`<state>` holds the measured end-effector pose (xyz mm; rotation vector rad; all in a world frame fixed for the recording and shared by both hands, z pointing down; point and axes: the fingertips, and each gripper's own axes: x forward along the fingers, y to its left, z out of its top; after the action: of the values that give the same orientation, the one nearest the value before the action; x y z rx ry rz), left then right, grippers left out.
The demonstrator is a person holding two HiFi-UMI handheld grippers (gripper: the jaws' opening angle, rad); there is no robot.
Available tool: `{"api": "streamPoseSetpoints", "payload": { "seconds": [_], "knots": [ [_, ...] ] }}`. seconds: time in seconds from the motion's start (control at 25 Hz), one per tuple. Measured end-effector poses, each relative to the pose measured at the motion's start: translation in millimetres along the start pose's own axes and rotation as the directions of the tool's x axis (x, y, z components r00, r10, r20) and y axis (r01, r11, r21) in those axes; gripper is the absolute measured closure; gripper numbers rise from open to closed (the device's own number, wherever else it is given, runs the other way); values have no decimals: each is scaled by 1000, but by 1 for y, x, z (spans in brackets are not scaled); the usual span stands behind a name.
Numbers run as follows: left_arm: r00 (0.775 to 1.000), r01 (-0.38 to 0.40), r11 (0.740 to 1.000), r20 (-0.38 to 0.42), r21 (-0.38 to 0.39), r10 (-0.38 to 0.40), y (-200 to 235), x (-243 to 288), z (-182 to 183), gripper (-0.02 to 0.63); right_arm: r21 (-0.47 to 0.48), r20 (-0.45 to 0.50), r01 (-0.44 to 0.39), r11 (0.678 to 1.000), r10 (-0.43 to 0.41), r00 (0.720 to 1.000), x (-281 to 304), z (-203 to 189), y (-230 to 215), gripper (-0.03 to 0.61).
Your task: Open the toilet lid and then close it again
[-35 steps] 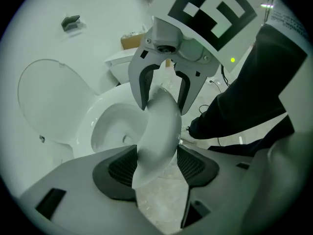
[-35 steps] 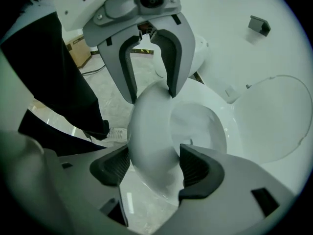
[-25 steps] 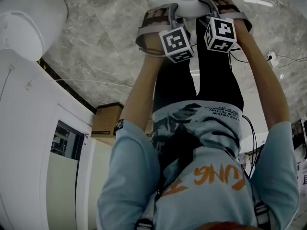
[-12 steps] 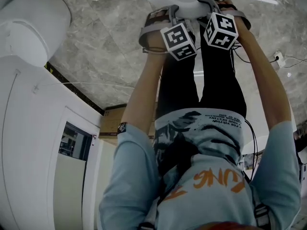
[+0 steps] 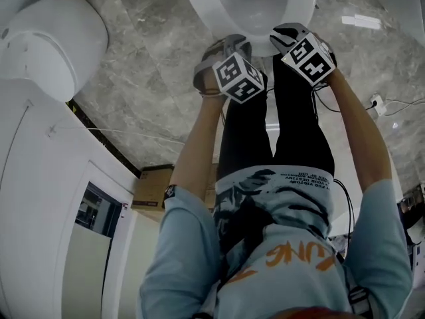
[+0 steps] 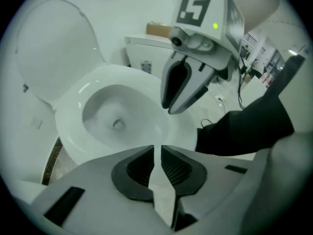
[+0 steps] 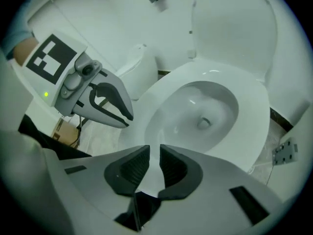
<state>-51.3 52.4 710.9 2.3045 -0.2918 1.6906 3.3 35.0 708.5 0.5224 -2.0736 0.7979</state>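
- Two grippers in the head view, both at the near rim of the toilet bowl (image 5: 249, 5), which sits at the top of the frame over the grey marble floor (image 5: 146, 58).
- Left gripper (image 5: 229, 45) and right gripper (image 5: 285, 35) are side by side, both pointing steeply down. The toilet lid is out of this view.
- Also here: a white rounded fixture (image 5: 50, 45) at left and a cardboard box (image 5: 149, 178) beside the person's arm.
- Left gripper view: the left gripper (image 6: 156, 148) has just been closing. Its jaws are down to a narrow slit with nothing between them, and only white porcelain shows through.
- Toilet lid (image 6: 54, 48) stands raised at upper left, behind the open bowl (image 6: 73, 131). The right gripper (image 6: 172, 106) hangs over the bowl's right rim.
- Right gripper view: the right gripper (image 7: 155, 151) has also just been closing. Its gap is narrow, slightly wider than the left's, and it holds nothing.
- Lid (image 7: 234, 28) is upright at upper right, with the bowl (image 7: 254, 116) below it. The left gripper (image 7: 128, 117) hangs at the bowl's left edge with a thin gap between its jaws.
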Motion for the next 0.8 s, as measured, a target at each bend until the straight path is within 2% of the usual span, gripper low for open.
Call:
{"api": "streamPoseSetpoints", "payload": {
  "seconds": [0.08, 0.24, 0.4, 0.48, 0.6, 0.8],
  "knots": [
    [996, -67, 995, 54, -79, 72, 24, -18, 15, 563, 73, 49, 9, 997, -12, 999, -14, 12, -9, 560],
    [966, -160, 954, 159, -252, 204, 76, -61, 52, 588, 171, 164, -13, 985, -15, 986, -44, 49, -23, 566],
    [919, -203, 903, 244, -379, 309, 113, -109, 82, 588, 185, 232, 31, 982, -74, 970, -76, 85, -34, 566],
    [890, -227, 875, 274, -428, 365, 132, -133, 96, 588, 182, 266, 57, 982, -105, 958, -94, 106, -43, 566],
    [833, -264, 832, 318, -488, 452, 160, -171, 125, 588, 180, 334, 103, 978, -160, 929, -131, 142, -63, 566],
    [734, -319, 785, 386, -531, 559, 198, -241, 165, 588, 217, 457, 185, 958, -267, 848, -199, 205, -94, 566]
  ]
}}
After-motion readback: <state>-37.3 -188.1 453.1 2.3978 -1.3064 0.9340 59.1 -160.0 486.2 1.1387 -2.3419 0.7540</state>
